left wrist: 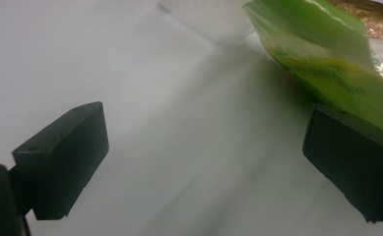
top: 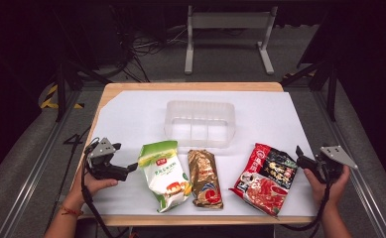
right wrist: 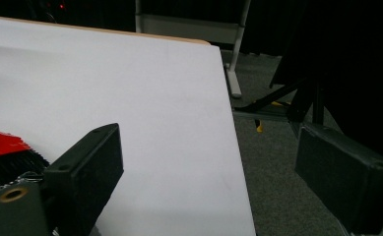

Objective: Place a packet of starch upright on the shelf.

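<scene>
Green-and-white pouch (top: 162, 174), glossy, pudding picture at bottom, lying front-left on sheet (top: 131, 111). Three packets counted: green, gold (top: 205, 178), red (top: 267, 177); one bin (top: 200, 123). Left gripper (top: 131, 167) spread wide beside pouch; right gripper (top: 299, 157) likewise agape.

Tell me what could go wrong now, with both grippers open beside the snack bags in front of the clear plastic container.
1. The left gripper has one finger against the edge of the green and white crinkly bag; closing may pinch only a thin corner, and the bag could slip.
2. The red and black glossy bag reaches close to the front edge of the white-covered table; a push from the right gripper might slide it off.
</scene>
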The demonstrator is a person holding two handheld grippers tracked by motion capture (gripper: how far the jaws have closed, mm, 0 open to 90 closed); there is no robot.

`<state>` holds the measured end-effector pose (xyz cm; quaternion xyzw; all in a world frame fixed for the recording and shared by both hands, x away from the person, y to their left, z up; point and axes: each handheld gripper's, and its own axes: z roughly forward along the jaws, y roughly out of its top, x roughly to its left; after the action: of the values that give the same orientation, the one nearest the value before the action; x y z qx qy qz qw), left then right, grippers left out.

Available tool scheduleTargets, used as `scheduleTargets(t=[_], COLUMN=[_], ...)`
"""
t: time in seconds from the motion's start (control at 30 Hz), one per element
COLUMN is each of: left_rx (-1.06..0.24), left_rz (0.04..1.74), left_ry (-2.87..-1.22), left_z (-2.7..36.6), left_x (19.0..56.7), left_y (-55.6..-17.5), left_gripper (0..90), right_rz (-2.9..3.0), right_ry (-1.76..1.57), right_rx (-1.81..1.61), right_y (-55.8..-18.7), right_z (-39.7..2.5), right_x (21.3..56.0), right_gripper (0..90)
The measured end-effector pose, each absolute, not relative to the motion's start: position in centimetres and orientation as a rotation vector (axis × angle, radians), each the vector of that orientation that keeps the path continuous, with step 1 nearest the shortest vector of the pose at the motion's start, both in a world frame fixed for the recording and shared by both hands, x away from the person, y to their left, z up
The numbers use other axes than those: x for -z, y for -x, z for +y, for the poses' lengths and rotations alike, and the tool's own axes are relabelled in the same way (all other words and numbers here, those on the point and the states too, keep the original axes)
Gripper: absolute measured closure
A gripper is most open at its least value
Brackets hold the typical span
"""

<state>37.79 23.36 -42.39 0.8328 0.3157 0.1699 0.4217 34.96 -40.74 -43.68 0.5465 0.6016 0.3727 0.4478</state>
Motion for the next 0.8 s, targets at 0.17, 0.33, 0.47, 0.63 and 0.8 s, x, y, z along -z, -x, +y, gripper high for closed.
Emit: scheduleTargets(t=[0.17,0.33,0.47,0.63,0.8], left_rx=[-0.387,-0.354,-0.326,-0.293,-0.270], left_rz=[0.766,0.762,0.774,0.762,0.765], left_ry=[-2.060,-2.040,-2.020,-1.990,-1.957], left_z=[22.9,22.7,22.5,22.5,22.9], left_x=[42.2,42.1,42.1,41.8,41.5], left_y=[-37.6,-37.6,-37.6,-37.3,-37.2], left_gripper=[5.3,5.6,5.6,5.6,5.6], right_rz=[1.487,1.511,1.544,1.582,1.606], right_ry=[-1.328,-1.288,-1.275,-1.230,-1.209], right_rx=[-0.940,-0.927,-0.932,-0.926,-0.930], right_y=[-34.8,-34.7,-34.7,-34.6,-34.3], right_z=[-40.6,-40.0,-39.5,-38.6,-38.0], right_x=[43.5,43.2,42.9,42.2,41.4], right_gripper=[11.7,11.7,11.8,11.7,11.8])
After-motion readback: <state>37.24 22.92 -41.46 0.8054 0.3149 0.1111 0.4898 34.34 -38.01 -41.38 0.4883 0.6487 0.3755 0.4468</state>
